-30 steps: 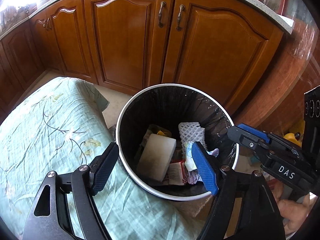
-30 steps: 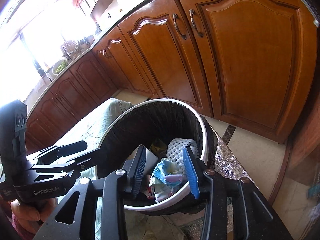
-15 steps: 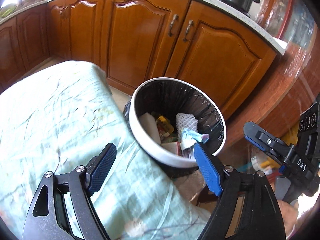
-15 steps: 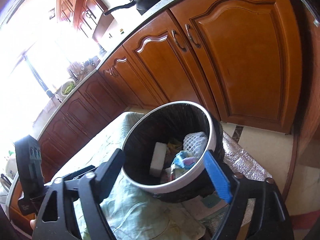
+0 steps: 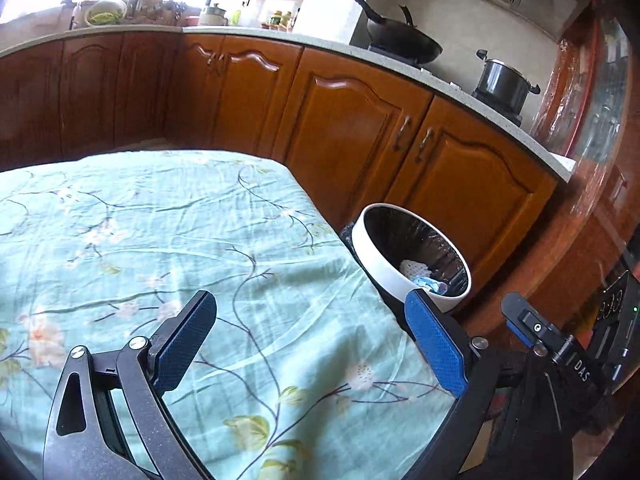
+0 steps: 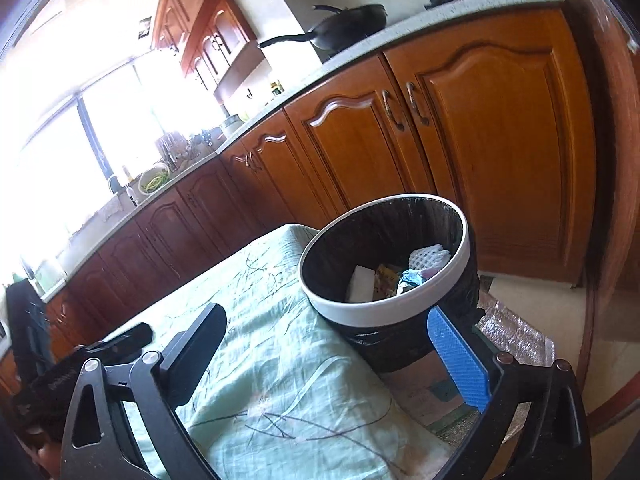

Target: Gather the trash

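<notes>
Kitchen cupboards (image 5: 420,148) of reddish wood run behind a table covered with a pale green flowered cloth (image 5: 168,240), and the trash bin (image 6: 384,304) — white rim, black liner — stands just past the cloth's corner, between table and cupboards.

Both tongs are released and carry nothing. The left gripper (image 5: 312,340) hangs over the cloth with the bin beyond its right finger; the right gripper (image 6: 332,356) is spread wide in front of the bin, its blue pad (image 6: 456,360) low against the bin's dark side. The trash lies inside the bin: a white block (image 6: 362,280), a white foam net (image 6: 428,256), a crumpled blue scrap (image 6: 412,278) and a yellow wrapper (image 6: 386,274).

No loose trash shows on the part of the cloth that is in view, so the collecting looks largely done. The step in hand seems to be a check of the table. To do it well, I would keep both grippers spread and high enough off the cloth not to snag it, and sweep the view over the whole top and the floor beside the bin.

Looking into the bin, the right wrist view shows the block and wrapper, along with foil (image 6: 516,332) and cardboard (image 6: 424,388) on the floor under the bin. Only the left wrist view takes in the wide stretch of cloth away from the bin — and the black wok (image 5: 400,40) and pot (image 5: 504,84) on the counter above it.
</notes>
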{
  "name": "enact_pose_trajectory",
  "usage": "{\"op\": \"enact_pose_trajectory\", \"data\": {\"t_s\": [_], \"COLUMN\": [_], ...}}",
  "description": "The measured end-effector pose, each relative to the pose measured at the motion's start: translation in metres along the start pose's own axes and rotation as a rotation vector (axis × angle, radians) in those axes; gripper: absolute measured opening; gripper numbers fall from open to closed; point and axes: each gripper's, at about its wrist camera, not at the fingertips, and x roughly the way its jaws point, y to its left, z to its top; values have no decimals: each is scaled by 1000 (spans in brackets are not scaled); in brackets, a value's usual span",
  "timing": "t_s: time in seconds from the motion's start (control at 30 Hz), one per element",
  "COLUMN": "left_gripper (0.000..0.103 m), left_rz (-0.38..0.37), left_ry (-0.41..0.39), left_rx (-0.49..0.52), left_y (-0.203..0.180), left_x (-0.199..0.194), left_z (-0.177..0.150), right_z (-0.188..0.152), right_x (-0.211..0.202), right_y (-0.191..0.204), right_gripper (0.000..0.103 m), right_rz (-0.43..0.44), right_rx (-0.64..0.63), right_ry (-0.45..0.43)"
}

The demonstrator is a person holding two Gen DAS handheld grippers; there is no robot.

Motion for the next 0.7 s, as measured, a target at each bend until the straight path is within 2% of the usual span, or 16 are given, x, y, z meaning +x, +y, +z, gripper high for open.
{"op": "enact_pose_trajectory", "data": {"t_s": [0.13, 0.23, 0.37, 0.47, 0.57, 0.7], "left_gripper": [103, 103, 103, 103, 103, 103], "left_rz": [75, 134, 187, 227, 243, 268], "left_ry": [-109, -159, -226, -261, -269, -266], "left_rx": [55, 91, 112, 110, 103, 109], "left_y": [4, 2, 5, 10, 15, 19], "left_x": [-27, -39, -57, -68, -74, -77], "left_z": [-8, -8, -6, -9, -19, -29], "right_z": [-10, -9, 0, 2, -6, -24], "right_x": [-10, -19, -43, -54, -50, -38], "right_y": [20, 38, 65, 76, 75, 74], "right_gripper": [103, 103, 103, 103, 103, 103], "right_rz": [-30, -49, -42, -25, -4, 4], "right_rx": [-78, -169, -287, -319, -294, -283], "right_ry": [-41, -74, -176, -228, -220, -163]}}
